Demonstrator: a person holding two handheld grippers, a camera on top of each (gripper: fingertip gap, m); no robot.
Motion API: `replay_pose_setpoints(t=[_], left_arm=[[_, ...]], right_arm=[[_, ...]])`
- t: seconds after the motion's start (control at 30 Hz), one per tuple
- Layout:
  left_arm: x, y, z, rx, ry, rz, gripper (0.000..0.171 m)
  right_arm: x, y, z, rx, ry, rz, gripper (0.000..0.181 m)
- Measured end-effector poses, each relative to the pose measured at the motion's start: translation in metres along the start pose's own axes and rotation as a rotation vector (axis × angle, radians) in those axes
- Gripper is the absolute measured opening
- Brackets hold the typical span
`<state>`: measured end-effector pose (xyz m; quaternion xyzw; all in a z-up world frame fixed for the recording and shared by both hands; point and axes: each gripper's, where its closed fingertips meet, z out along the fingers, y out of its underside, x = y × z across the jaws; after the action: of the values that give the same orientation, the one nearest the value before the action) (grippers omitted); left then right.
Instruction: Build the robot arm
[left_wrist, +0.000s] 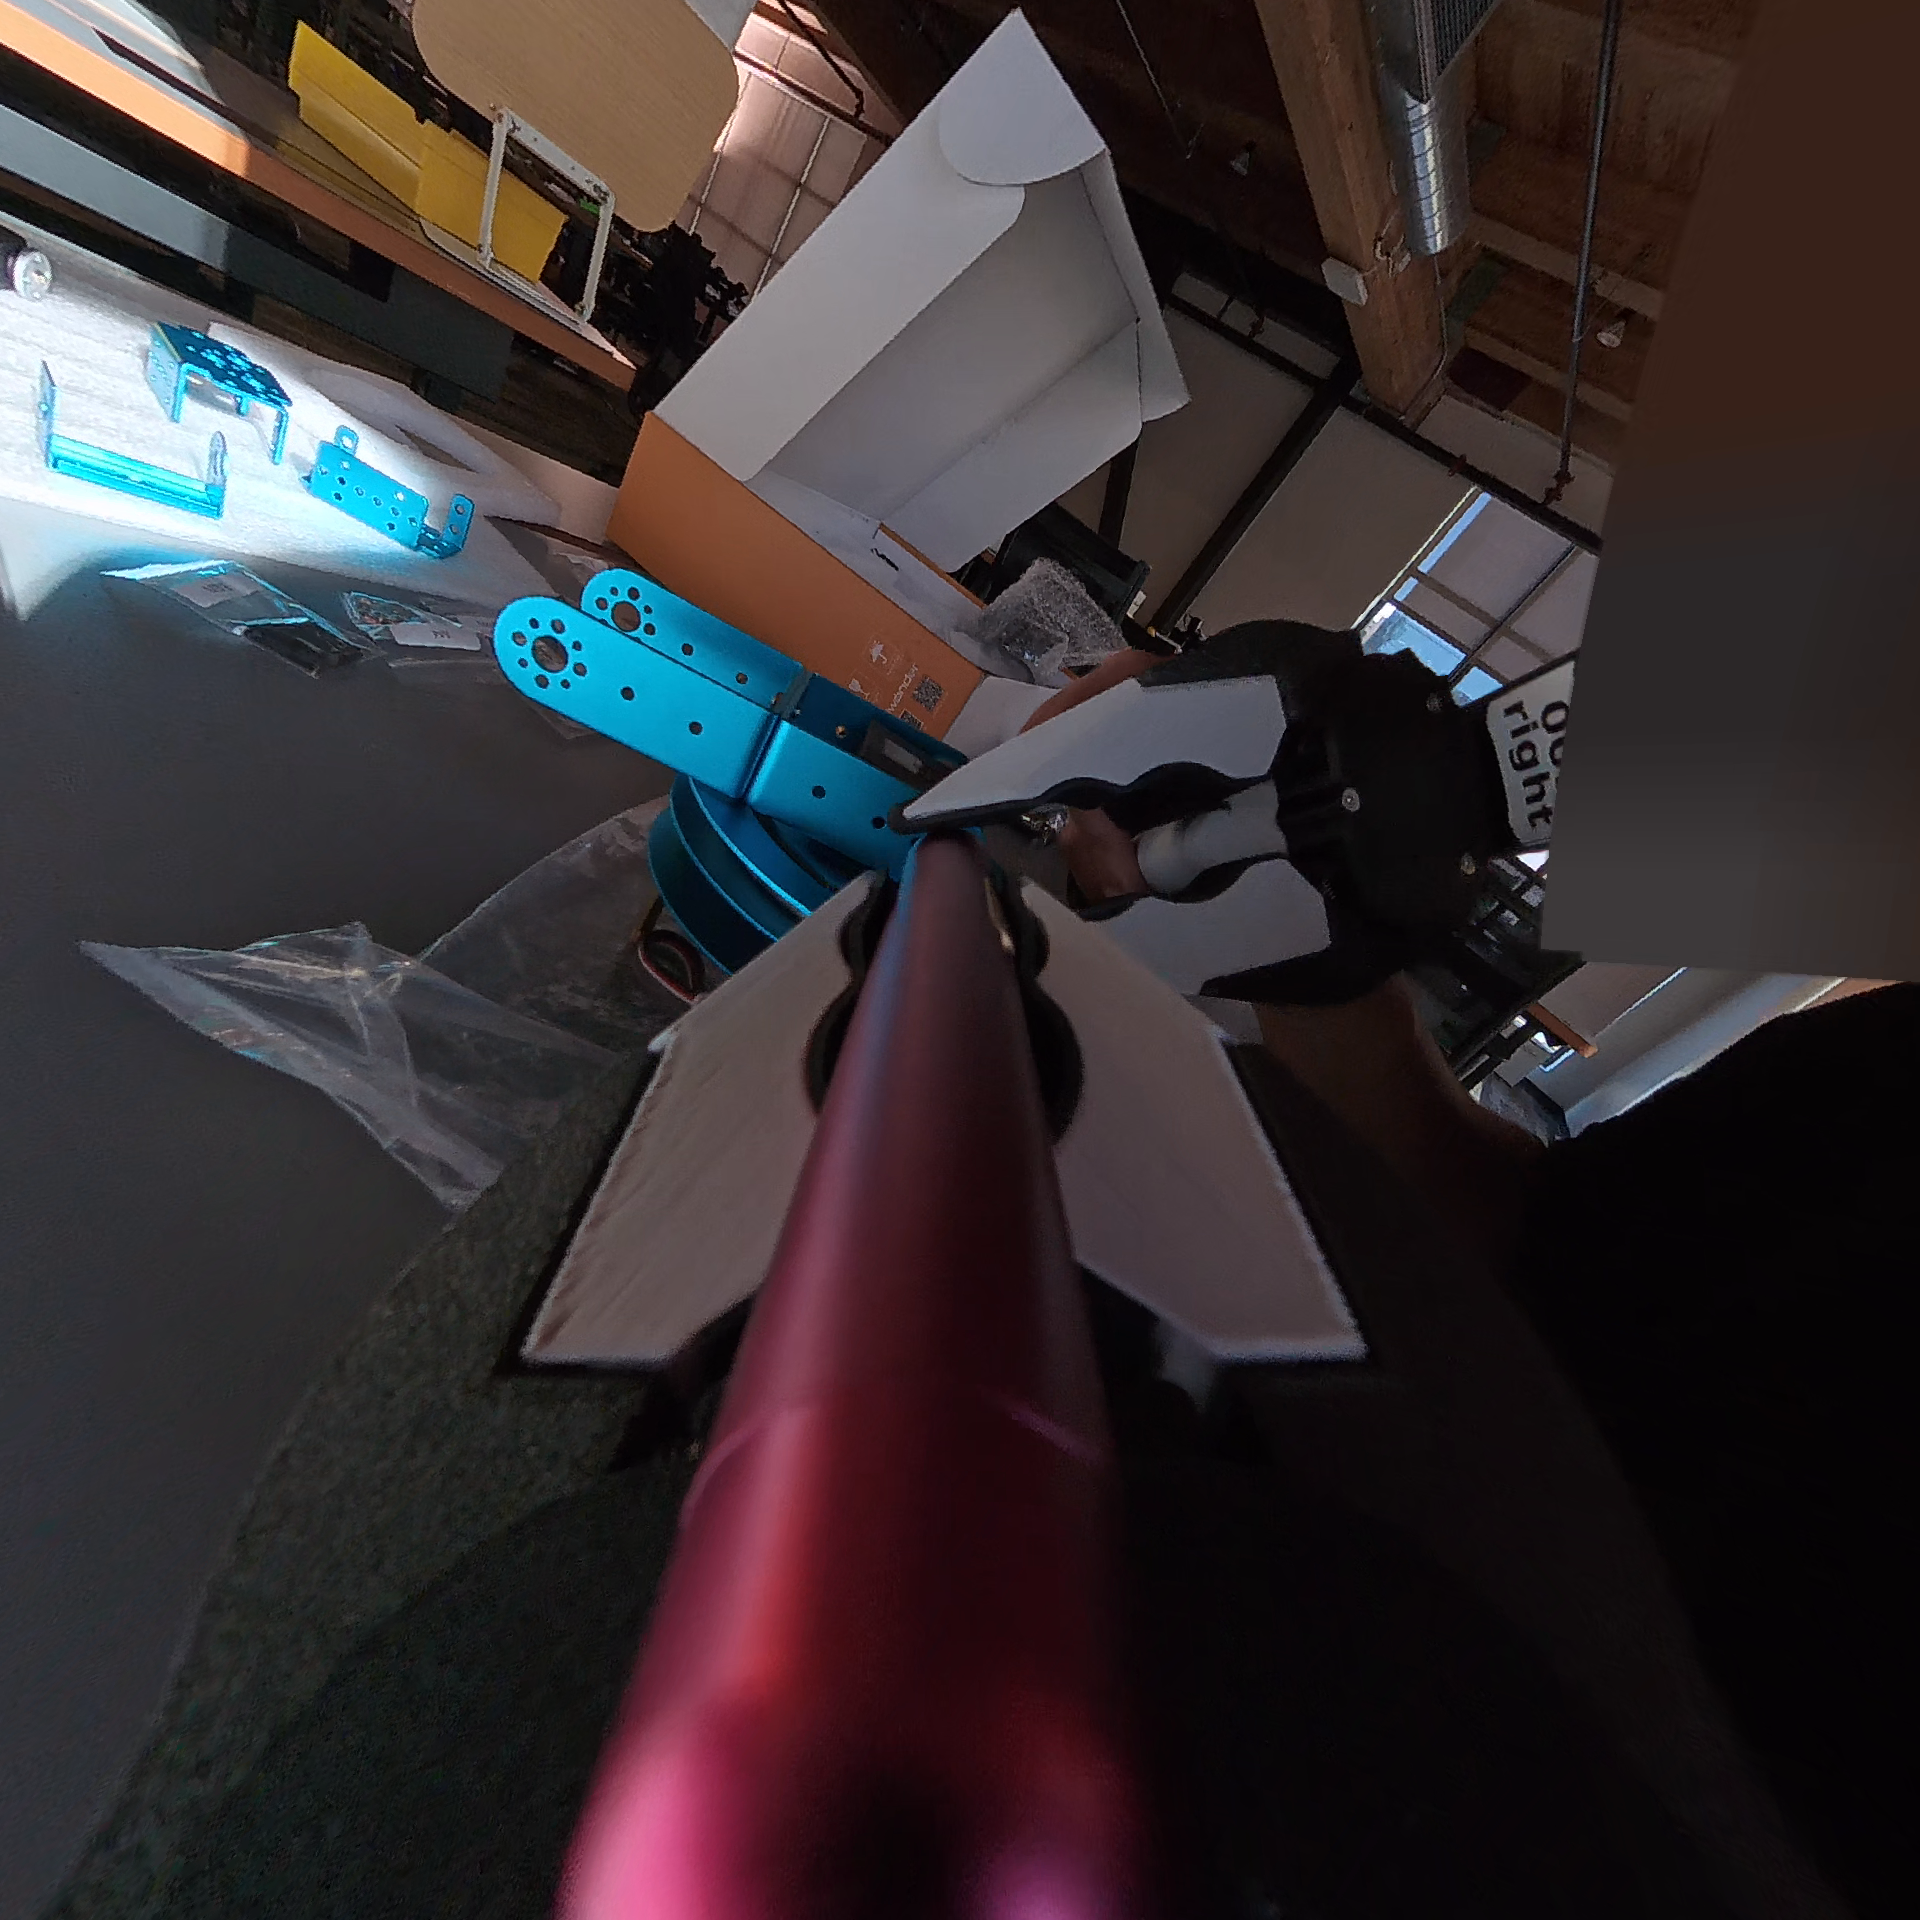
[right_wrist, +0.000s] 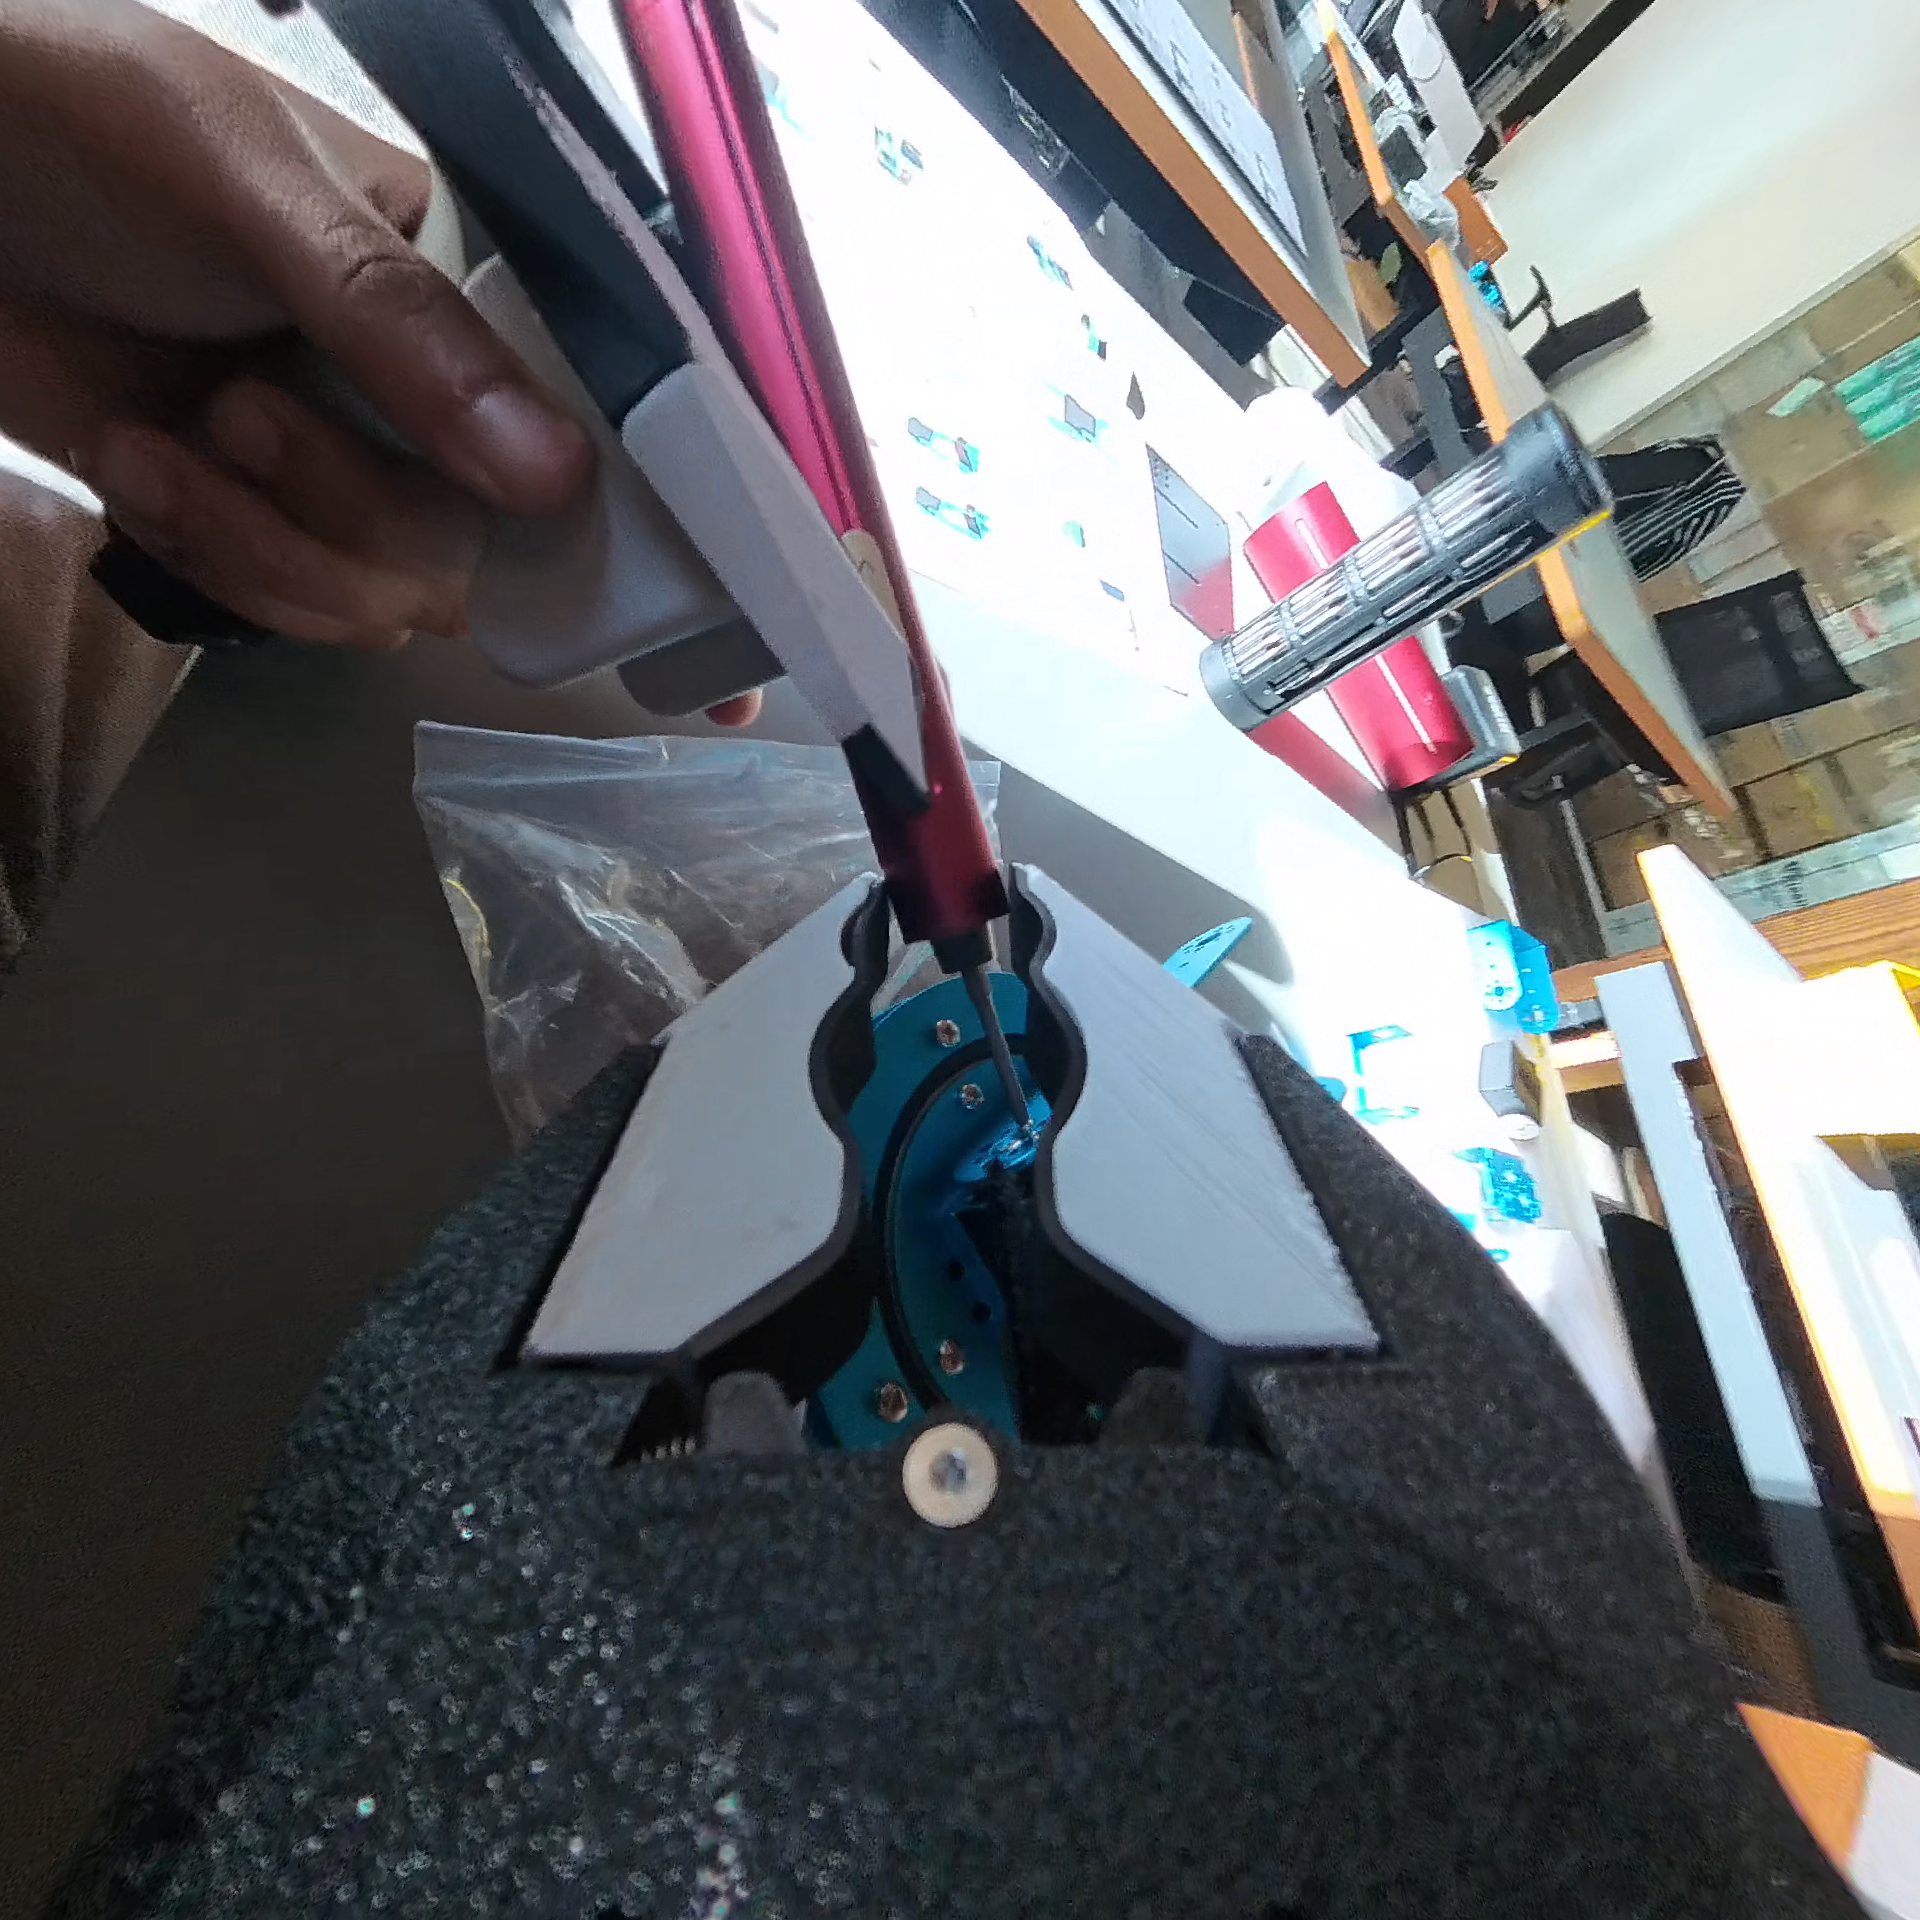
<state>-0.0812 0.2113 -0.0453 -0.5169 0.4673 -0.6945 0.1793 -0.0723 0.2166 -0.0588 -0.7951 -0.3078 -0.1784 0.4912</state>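
My left gripper (left_wrist: 940, 883) is shut on a magenta pen-shaped screwdriver (left_wrist: 914, 1351) that runs forward between its fingers. The driver's thin bit (right_wrist: 1003, 1070) rests on a small screw on a blue metal assembly (right_wrist: 935, 1174), a round base with brackets (left_wrist: 727, 717). My right gripper (right_wrist: 948, 883) is closed around this assembly from both sides; its white fingers (left_wrist: 1122, 738) also show in the left wrist view. In the right wrist view a hand (right_wrist: 260, 364) holds the left gripper, whose fingers (right_wrist: 769, 540) clamp the screwdriver (right_wrist: 769, 343).
A clear plastic bag (right_wrist: 623, 883) lies beside the assembly on the dark table. Loose blue brackets (left_wrist: 384, 499) lie on white foam. An open white and orange box (left_wrist: 904, 343) stands behind. A red cylinder (right_wrist: 1351, 644) with a black bit holder (right_wrist: 1403, 592) lies farther off. The grippers are tip to tip, or close to it.
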Motion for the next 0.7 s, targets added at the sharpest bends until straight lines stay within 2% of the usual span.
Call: replay_pose_setpoints(t=[0.1, 0.37, 0.7], left_arm=[[-0.001, 0.004, -0.001, -0.020, 0.003, -0.025, 0.022], [-0.001, -0.002, -0.009, 0.032, -0.002, -0.072, 0.023], [-0.003, -0.002, -0.014, 0.039, 0.000, -0.131, 0.021]], right_arm=[[-0.001, 0.001, 0.000, 0.009, -0.019, 0.029, 0.021], [-0.001, 0.002, 0.000, 0.012, -0.016, 0.032, 0.022], [-0.001, 0.003, 0.000, -0.002, -0.007, 0.013, 0.021]])
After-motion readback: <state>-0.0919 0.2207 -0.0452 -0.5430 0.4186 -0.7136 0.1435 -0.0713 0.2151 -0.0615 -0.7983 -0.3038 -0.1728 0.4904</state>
